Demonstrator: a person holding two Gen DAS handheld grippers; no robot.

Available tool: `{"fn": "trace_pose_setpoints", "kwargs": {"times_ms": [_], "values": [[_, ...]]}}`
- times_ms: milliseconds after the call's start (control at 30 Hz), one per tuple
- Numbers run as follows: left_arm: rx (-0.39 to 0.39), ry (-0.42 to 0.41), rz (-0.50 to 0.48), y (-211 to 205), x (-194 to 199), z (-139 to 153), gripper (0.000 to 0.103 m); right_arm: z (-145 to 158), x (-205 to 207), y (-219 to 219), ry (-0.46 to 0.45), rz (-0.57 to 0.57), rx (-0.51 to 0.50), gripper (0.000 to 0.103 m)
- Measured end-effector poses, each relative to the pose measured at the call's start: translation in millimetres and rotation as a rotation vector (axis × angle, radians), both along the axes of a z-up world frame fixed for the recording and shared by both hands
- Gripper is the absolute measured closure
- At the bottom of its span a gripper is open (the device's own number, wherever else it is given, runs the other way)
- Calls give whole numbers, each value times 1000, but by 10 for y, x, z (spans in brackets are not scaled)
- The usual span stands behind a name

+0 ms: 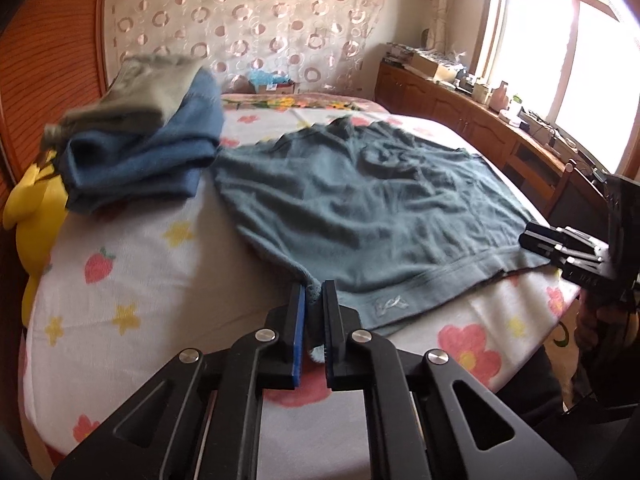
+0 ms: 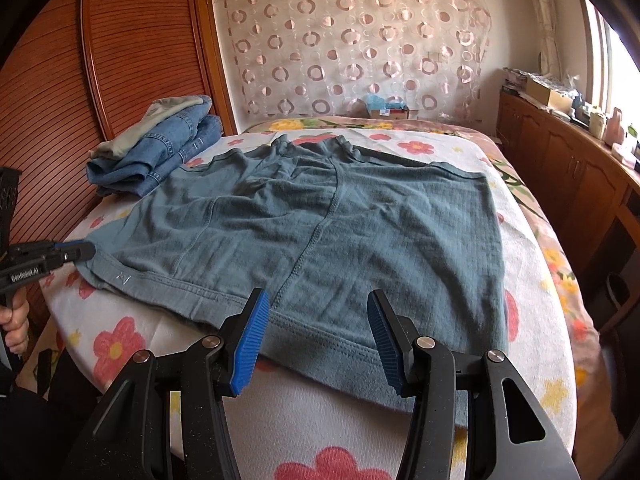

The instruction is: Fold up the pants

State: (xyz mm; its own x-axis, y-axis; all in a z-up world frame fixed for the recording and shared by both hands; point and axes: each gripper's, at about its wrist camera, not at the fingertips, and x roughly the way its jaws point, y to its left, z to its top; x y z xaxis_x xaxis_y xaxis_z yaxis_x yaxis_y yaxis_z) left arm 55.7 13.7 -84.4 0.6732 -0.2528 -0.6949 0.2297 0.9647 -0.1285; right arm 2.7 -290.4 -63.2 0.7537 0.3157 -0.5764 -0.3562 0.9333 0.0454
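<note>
Teal-grey pants [image 1: 380, 208] lie spread on the bed, folded short, hem band toward me; they also show in the right wrist view [image 2: 320, 232]. My left gripper [image 1: 314, 300] is shut on the near left corner of the pants' hem. It shows from the side in the right wrist view [image 2: 82, 251]. My right gripper [image 2: 316, 332] is open, its jaws wide apart just above the near hem band. In the left wrist view it [image 1: 532, 238] sits at the pants' right corner.
A stack of folded jeans [image 2: 160, 152] with a grey garment on top lies at the bed's far left. A floral bedsheet [image 2: 528, 288] covers the bed. A yellow plush toy [image 1: 36, 208] sits at the left edge. A wooden cabinet [image 2: 568, 176] runs along the right.
</note>
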Motion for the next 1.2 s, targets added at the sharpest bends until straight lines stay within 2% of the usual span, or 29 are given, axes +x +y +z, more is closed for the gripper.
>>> {"fn": "trace_pose_setpoints", "kwargs": {"times_ms": [400, 1200], "values": [[33, -66, -136, -620, 228, 375, 95, 5, -70, -112, -16, -16, 24, 50], [74, -117, -379, -1953, 479, 781, 95, -46, -278, -310, -58, -103, 76, 50]]}}
